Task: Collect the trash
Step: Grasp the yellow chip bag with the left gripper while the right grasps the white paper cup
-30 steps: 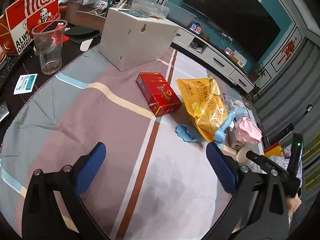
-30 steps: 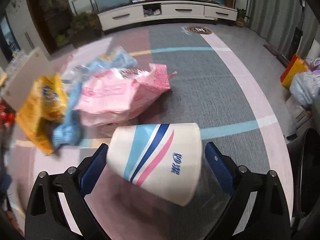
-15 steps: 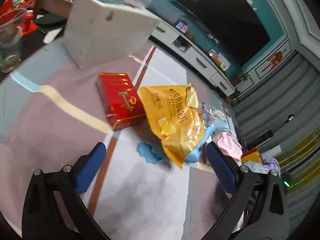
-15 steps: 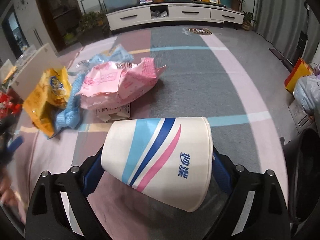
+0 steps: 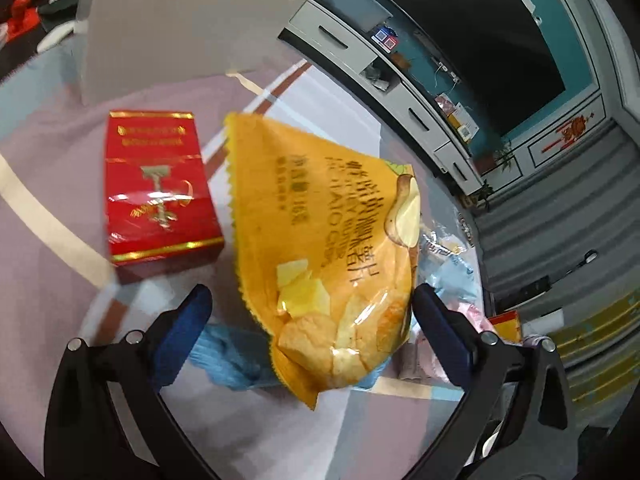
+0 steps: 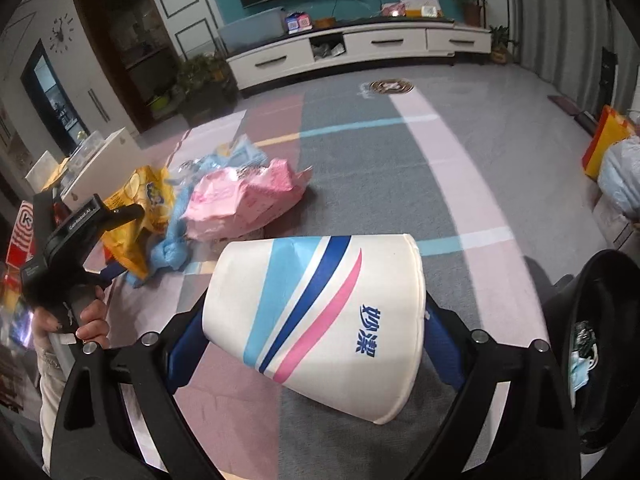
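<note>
My right gripper [image 6: 314, 330] is shut on a white paper cup [image 6: 320, 316] with blue and pink stripes, held on its side above the rug. My left gripper [image 5: 310, 318] is open, its jaws on either side of the near end of a yellow chip bag [image 5: 320, 240], not closed on it. A red box [image 5: 156, 192] lies left of the bag. A blue wrapper [image 5: 228, 356] lies under the bag. In the right wrist view the chip bag [image 6: 140, 208], a pink wrapper [image 6: 244, 204] and the left gripper [image 6: 80, 232] show at left.
A white box [image 5: 188, 28] stands beyond the red box. A black trash bin [image 6: 592, 352] with a face mask inside sits at the right. A TV cabinet [image 6: 352, 48] lines the far wall. An orange bag [image 6: 604, 140] and a pale sack lie at far right.
My left gripper has moved forward and down to the chip bag, which now sits between its open jaws. My right gripper has lifted slightly with the cup.
</note>
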